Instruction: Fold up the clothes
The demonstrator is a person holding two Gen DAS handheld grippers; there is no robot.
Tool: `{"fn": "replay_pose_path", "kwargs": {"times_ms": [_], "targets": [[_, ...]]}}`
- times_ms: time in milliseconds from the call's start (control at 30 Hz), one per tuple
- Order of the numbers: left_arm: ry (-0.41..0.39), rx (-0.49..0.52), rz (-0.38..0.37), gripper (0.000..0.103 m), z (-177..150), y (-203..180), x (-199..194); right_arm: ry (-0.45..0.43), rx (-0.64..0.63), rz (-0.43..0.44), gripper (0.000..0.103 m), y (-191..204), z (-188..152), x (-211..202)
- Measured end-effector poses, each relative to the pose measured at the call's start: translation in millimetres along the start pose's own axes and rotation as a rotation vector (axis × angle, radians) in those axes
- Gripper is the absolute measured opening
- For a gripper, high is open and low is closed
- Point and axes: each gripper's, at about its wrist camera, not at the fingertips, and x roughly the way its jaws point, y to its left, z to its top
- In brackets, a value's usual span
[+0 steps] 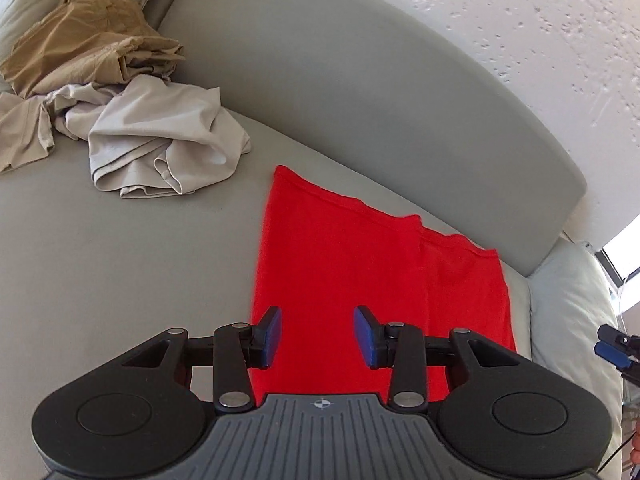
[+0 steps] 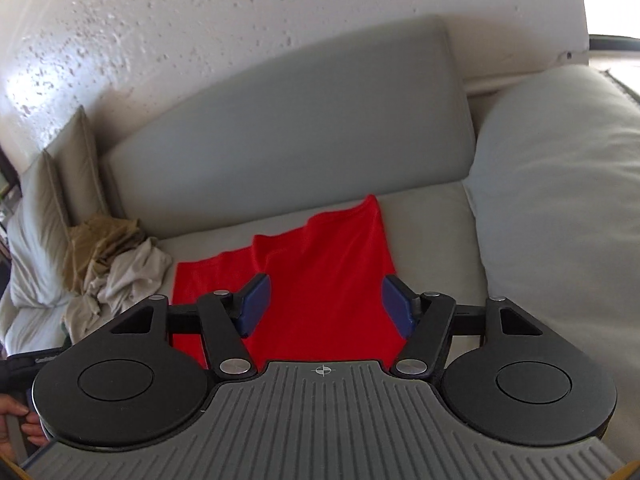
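A red garment (image 1: 340,248) lies folded and flat on the grey sofa seat (image 1: 120,260), its far edge near the backrest. My left gripper (image 1: 318,316) hovers over its near part, blue pads apart and nothing pinched between them. In the right wrist view the same red garment (image 2: 320,248) shows a small ridge at its far side. My right gripper (image 2: 325,284) stands over it with its jaws wide and empty. The right gripper's blue tips (image 1: 614,346) also peek in at the right edge of the left wrist view.
A crumpled beige garment (image 1: 160,140) and a tan one (image 1: 80,48) are piled on the seat to the left. The grey backrest (image 2: 300,112) runs behind, a plump arm cushion (image 2: 560,200) bounds the right. A person's hand (image 2: 16,424) shows at lower left.
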Motion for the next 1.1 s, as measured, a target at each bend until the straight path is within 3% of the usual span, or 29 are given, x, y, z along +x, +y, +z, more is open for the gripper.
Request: {"fn": "replay_pose_path", "kwargs": {"times_ms": [100, 267, 433, 533, 600, 633, 667, 733, 833, 1100], "targets": [[0.002, -0.029, -0.015, 0.037, 18.4, 16.8, 41.1, 0.024, 0.056, -0.006, 0.056, -19.1, 13.6, 48.0], [0.044, 0.004, -0.043, 0.037, 38.7, 30.1, 100.1, 0.068, 0.118, -0.033, 0.055, -50.9, 26.8, 126.9], [0.027, 0.041, -0.147, 0.037, 59.4, 32.9, 127.4, 0.094, 0.181, 0.023, 0.055, -72.0, 40.3, 189.9], [0.017, 0.024, -0.189, 0.035, 73.3, 34.5, 140.2, 0.109, 0.148, 0.030, 0.055, -72.3, 47.8, 218.9], [0.013, 0.018, -0.199, 0.026, 79.4, 33.6, 148.0, 0.096, 0.104, 0.038, 0.054, -68.4, 51.2, 229.5], [0.011, 0.032, -0.190, 0.019, 80.9, 31.2, 149.8, 0.088, 0.080, 0.042, 0.047, -66.3, 52.8, 234.3], [0.009, 0.049, -0.181, 0.000, 82.1, 28.7, 151.2, 0.080, 0.057, 0.047, 0.033, -64.1, 54.4, 239.1], [-0.005, 0.106, -0.153, 0.000, 80.9, 21.1, 148.1, 0.075, -0.011, 0.057, 0.009, -56.7, 53.5, 242.8], [-0.045, 0.143, -0.104, 0.000, 79.9, 13.0, 135.8, 0.007, -0.101, 0.026, 0.004, -45.4, 49.0, 231.6], [-0.196, 0.159, -0.127, 0.000, 100.0, -16.8, 39.9, -0.152, 0.002, -0.046, 0.004, -32.0, 57.9, 136.0]]}}
